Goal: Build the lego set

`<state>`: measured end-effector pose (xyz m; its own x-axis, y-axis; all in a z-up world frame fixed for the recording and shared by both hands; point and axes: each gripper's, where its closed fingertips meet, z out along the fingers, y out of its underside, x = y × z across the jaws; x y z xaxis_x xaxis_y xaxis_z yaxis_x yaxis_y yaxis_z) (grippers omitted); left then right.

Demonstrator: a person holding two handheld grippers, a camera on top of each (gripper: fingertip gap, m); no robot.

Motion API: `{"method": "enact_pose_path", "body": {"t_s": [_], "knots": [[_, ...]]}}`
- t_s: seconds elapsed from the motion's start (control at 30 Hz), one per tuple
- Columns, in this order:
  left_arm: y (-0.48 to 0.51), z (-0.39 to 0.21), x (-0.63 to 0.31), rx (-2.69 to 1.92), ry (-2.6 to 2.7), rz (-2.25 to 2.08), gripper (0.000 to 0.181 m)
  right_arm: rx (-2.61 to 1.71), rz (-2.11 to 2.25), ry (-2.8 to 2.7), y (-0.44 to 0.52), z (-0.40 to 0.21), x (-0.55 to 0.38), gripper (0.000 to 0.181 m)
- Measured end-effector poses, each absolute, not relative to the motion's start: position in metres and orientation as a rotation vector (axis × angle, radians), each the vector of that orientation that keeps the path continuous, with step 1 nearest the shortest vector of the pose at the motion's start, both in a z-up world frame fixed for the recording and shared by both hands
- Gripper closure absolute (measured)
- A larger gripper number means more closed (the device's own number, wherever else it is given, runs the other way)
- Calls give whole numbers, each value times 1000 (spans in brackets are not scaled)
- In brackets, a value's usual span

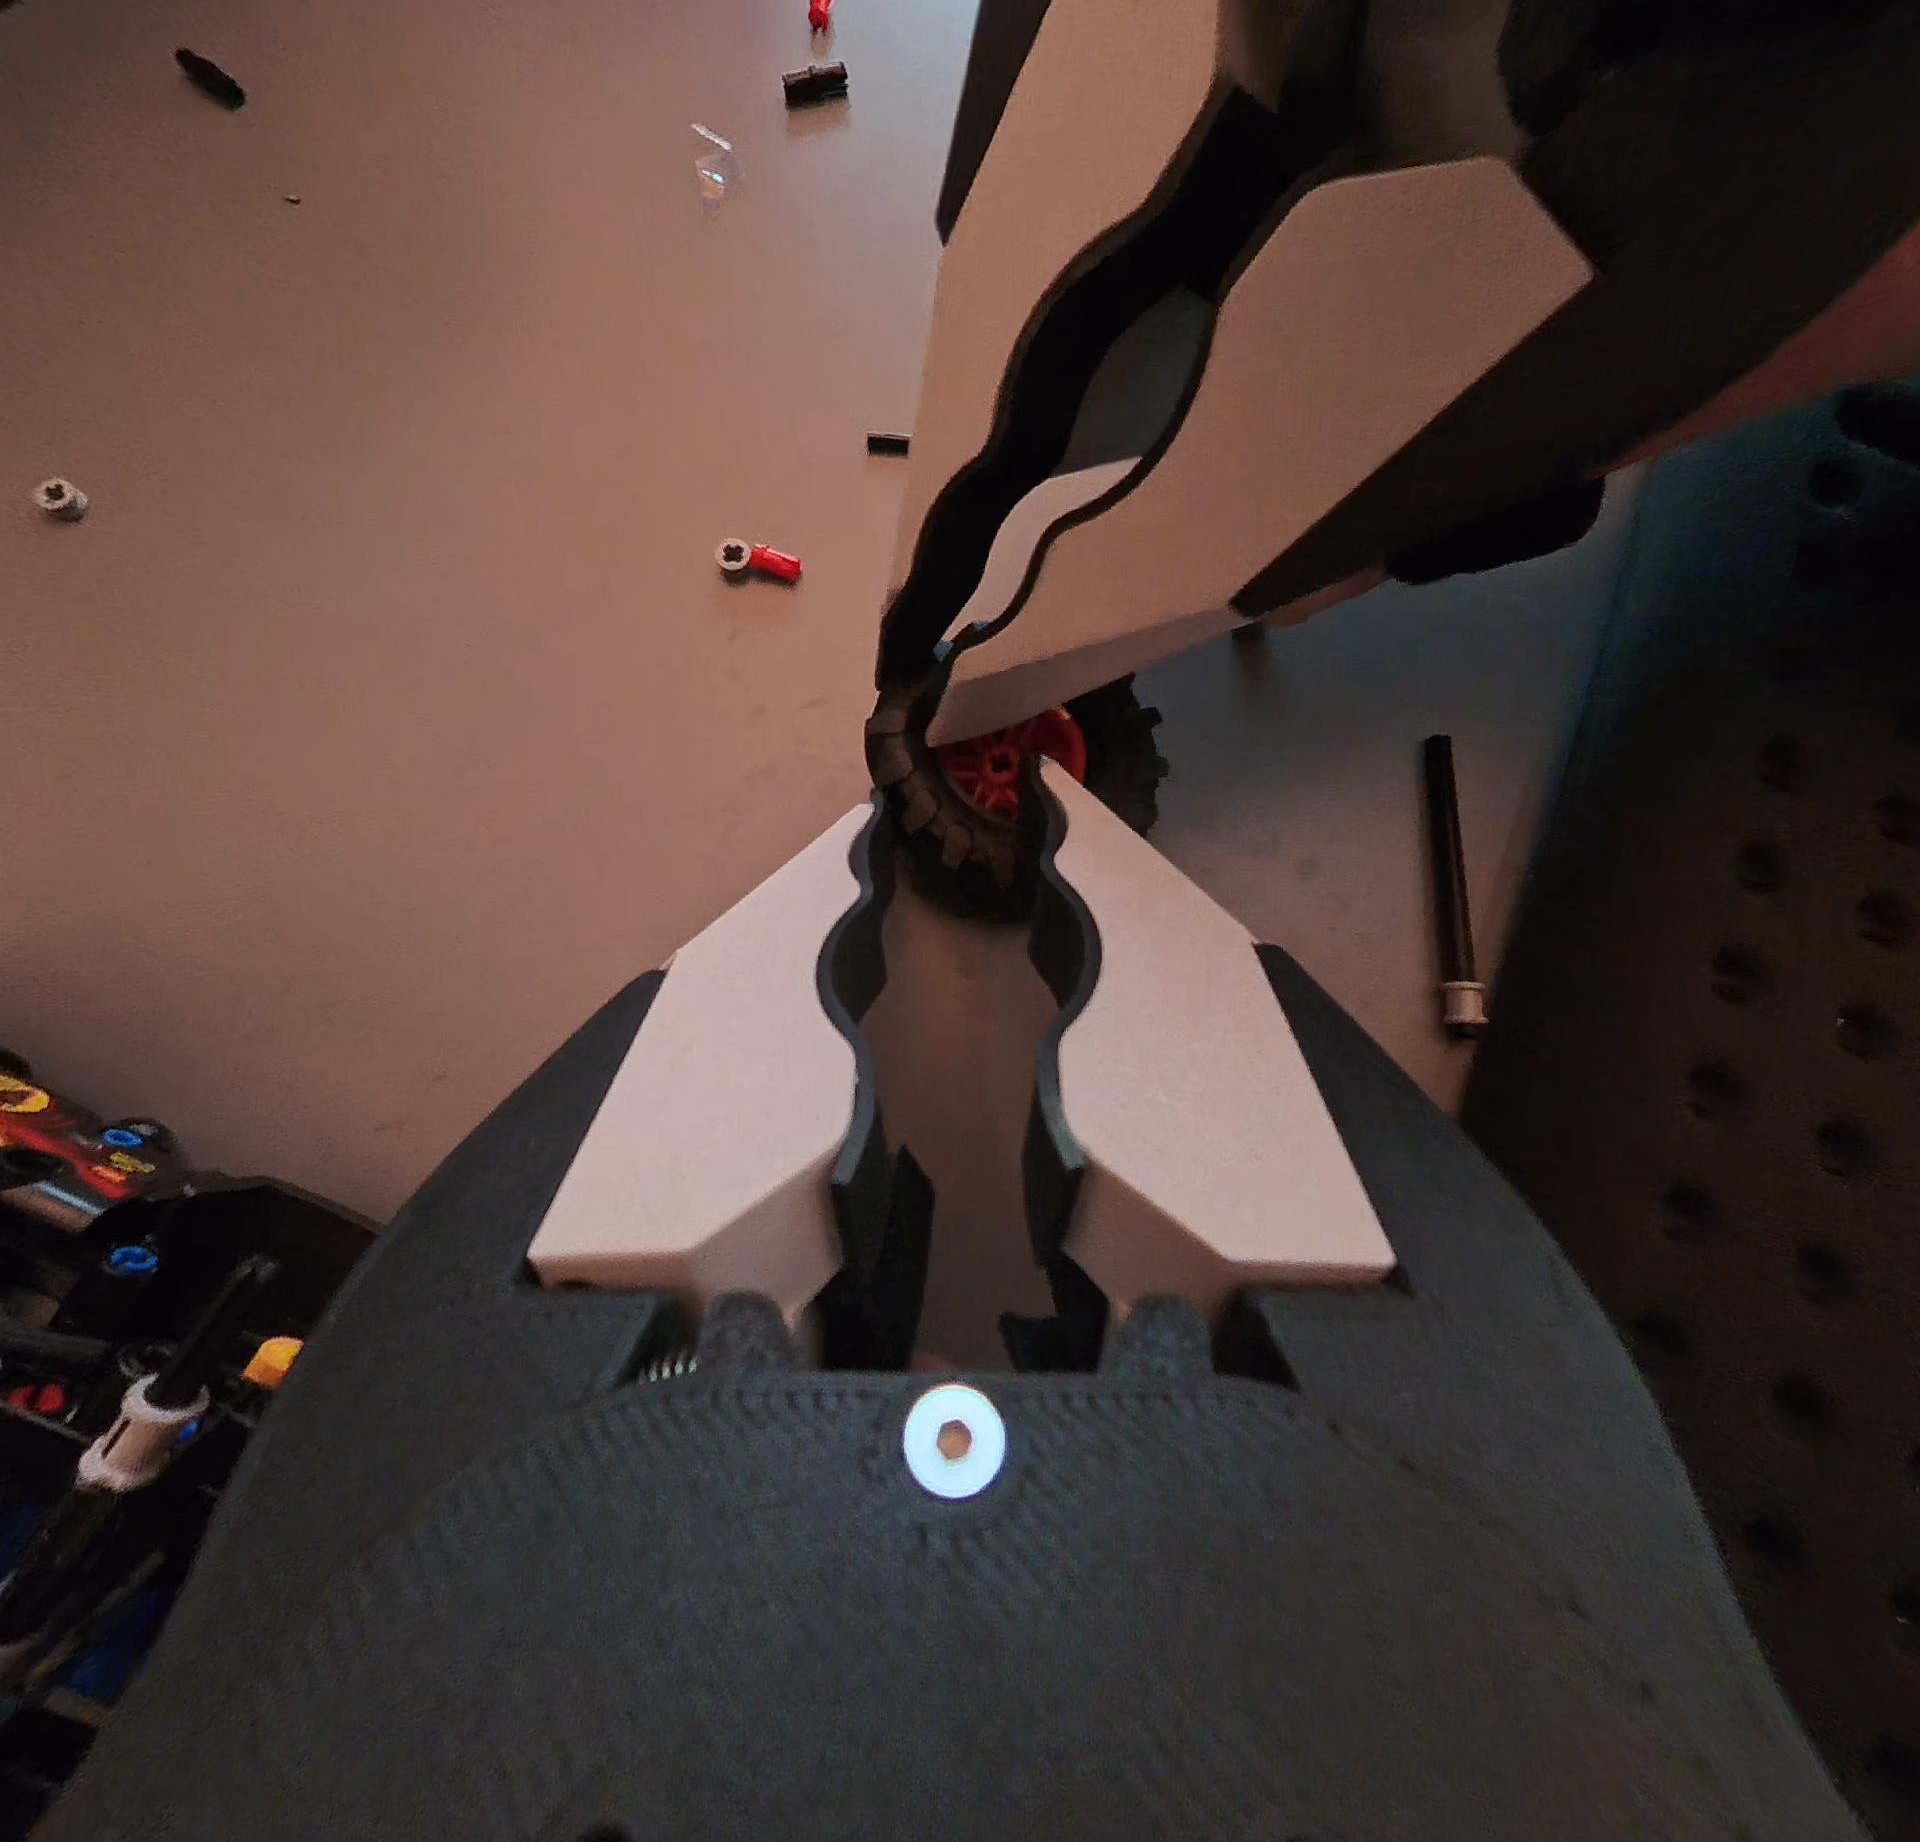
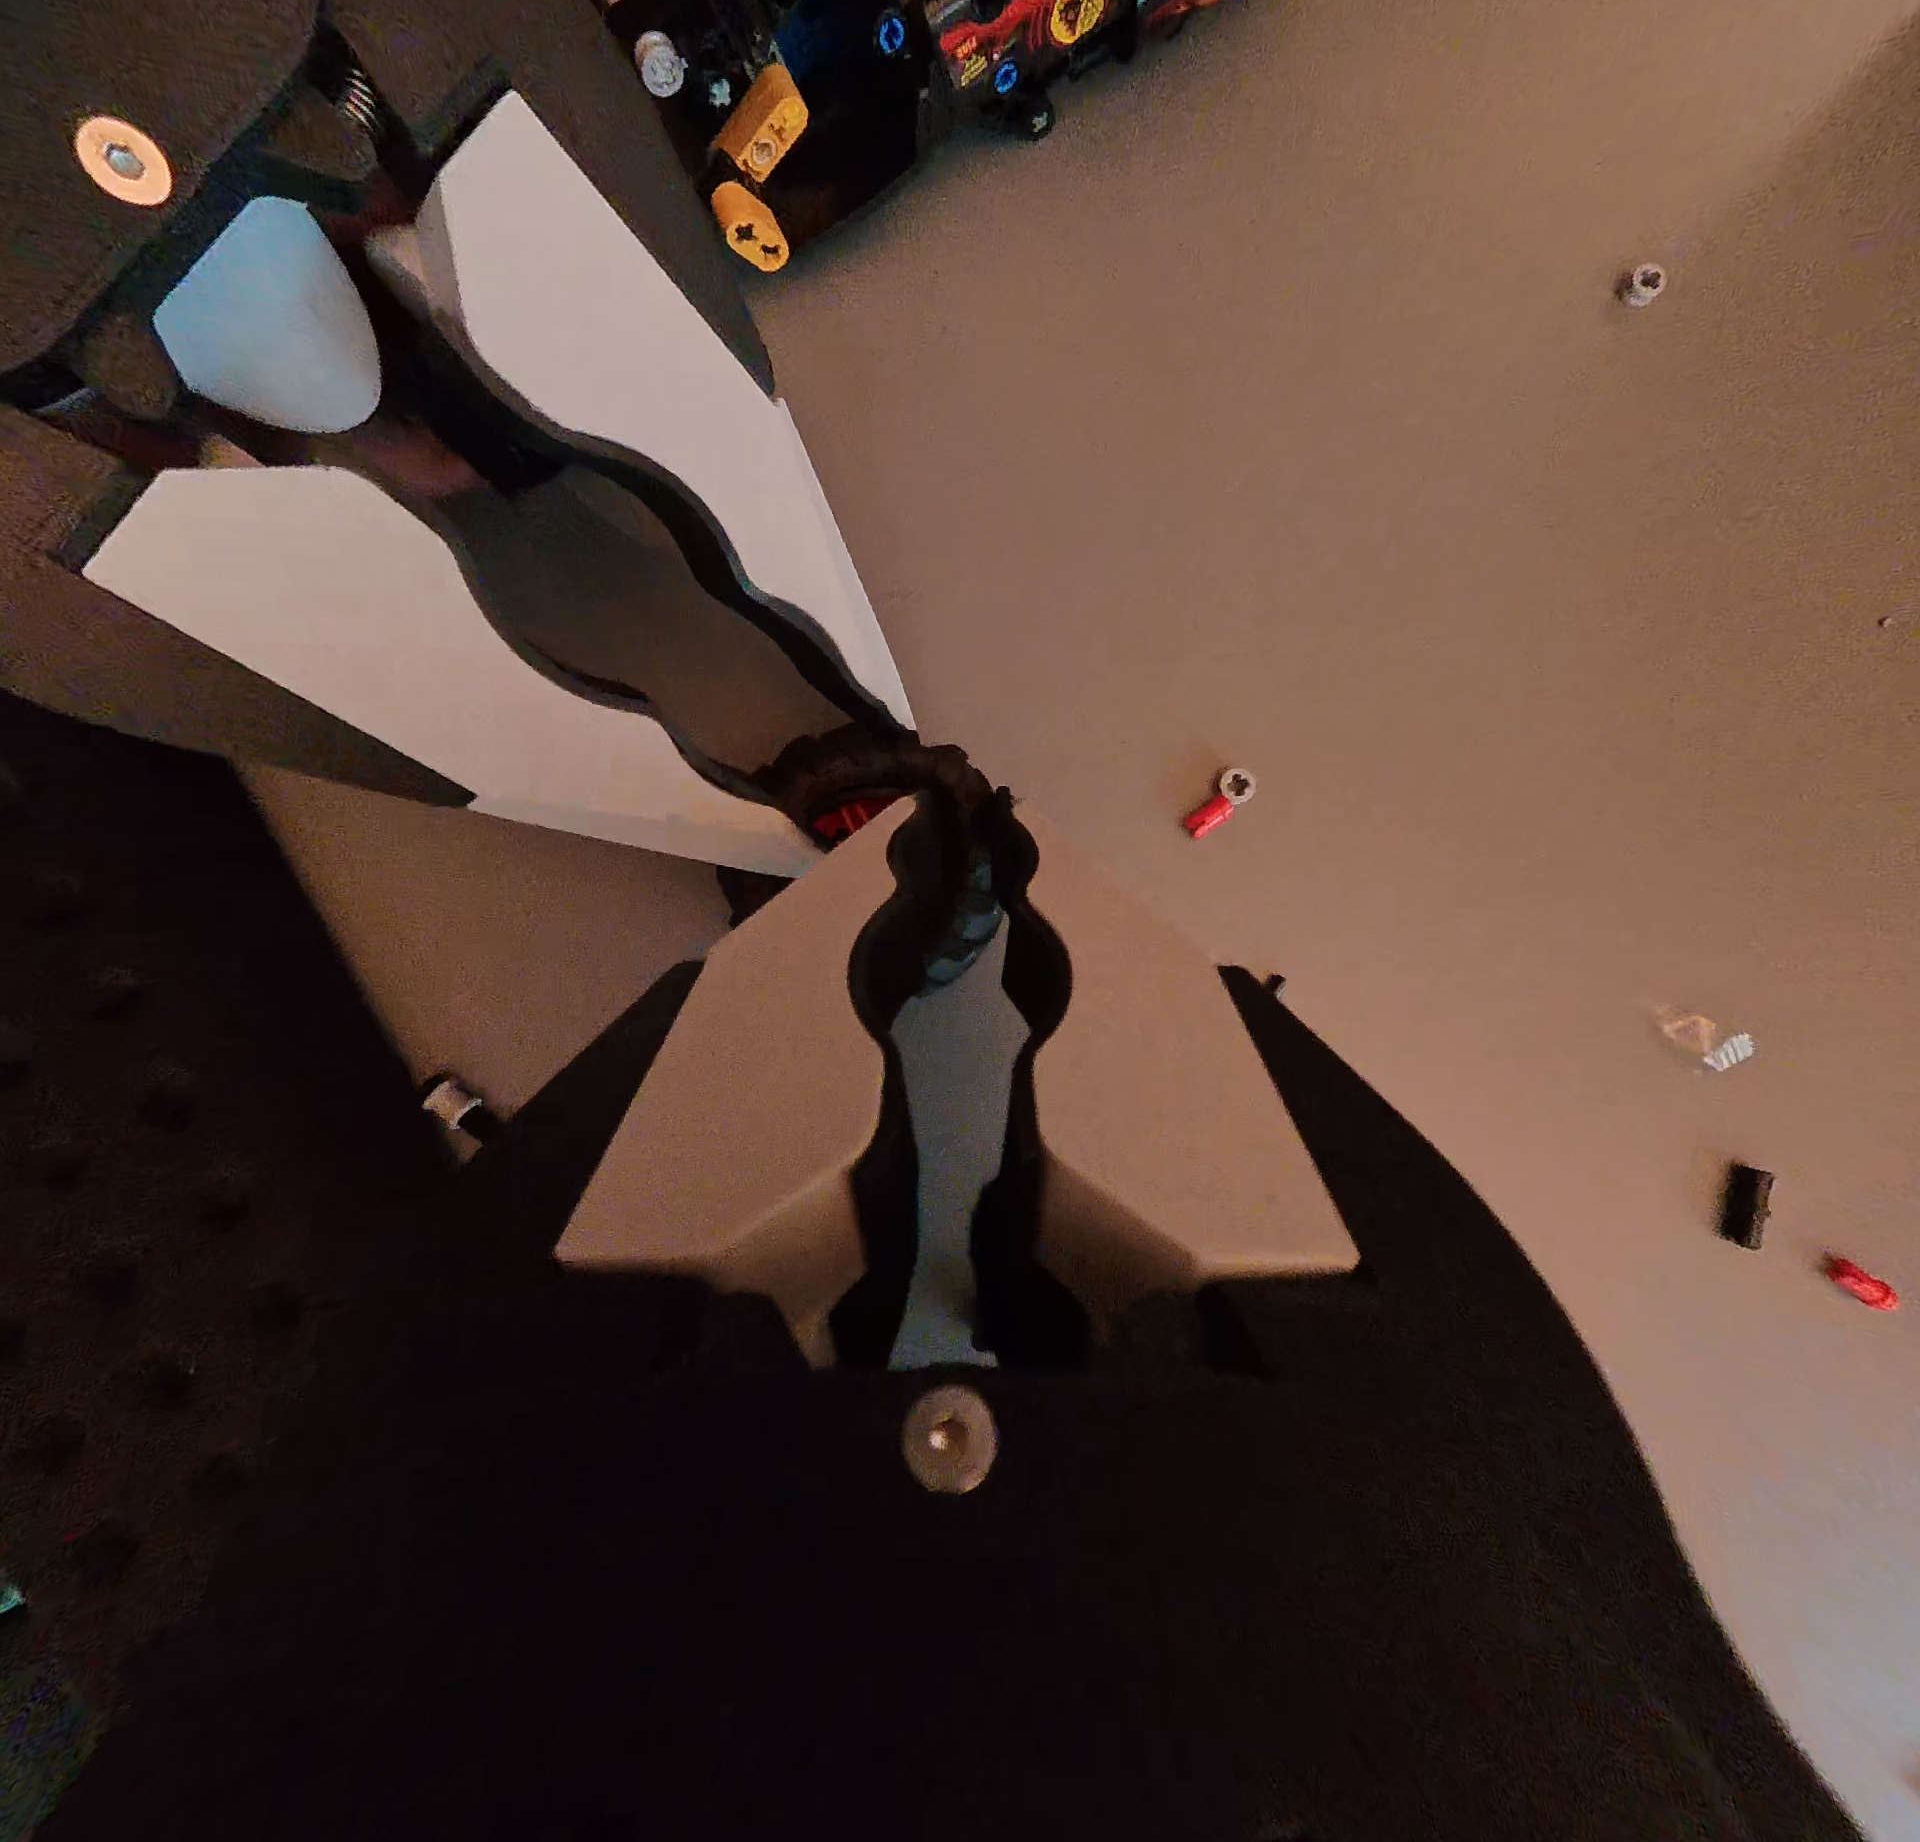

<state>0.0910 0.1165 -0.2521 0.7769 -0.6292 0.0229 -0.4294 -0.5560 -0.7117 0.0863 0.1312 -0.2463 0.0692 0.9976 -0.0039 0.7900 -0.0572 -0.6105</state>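
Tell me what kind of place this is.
Probably a hobby or workshop table set up for toy building: small loose parts lie scattered on it, such as a red pin, a half-built model stands at one edge, and a dark perforated panel lies beside it.

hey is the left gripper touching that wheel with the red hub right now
Touching. In the left wrist view, the left gripper has its fingertips pressed against the black tyre of the wheel on both sides.

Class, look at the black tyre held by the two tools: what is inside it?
Inside the black tyre sits a red spoked hub. The right tool and left tool cover part of it.
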Motion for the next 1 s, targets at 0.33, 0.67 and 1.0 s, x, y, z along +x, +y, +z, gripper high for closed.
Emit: {"method": "enact_pose_path", "body": {"t_s": [0.33,0.67,1.0], "knots": [[117,-239,78,-2220,706,-316,168,-1858,542,-1792,135,-248,85,173],[118,-248,78,-2307,765,-174,165,-1844,414,-1801,132,-249,86,173],[124,-251,70,-2302,584,-190,168,-1842,531,-1729,135,-249,80,173]]}}
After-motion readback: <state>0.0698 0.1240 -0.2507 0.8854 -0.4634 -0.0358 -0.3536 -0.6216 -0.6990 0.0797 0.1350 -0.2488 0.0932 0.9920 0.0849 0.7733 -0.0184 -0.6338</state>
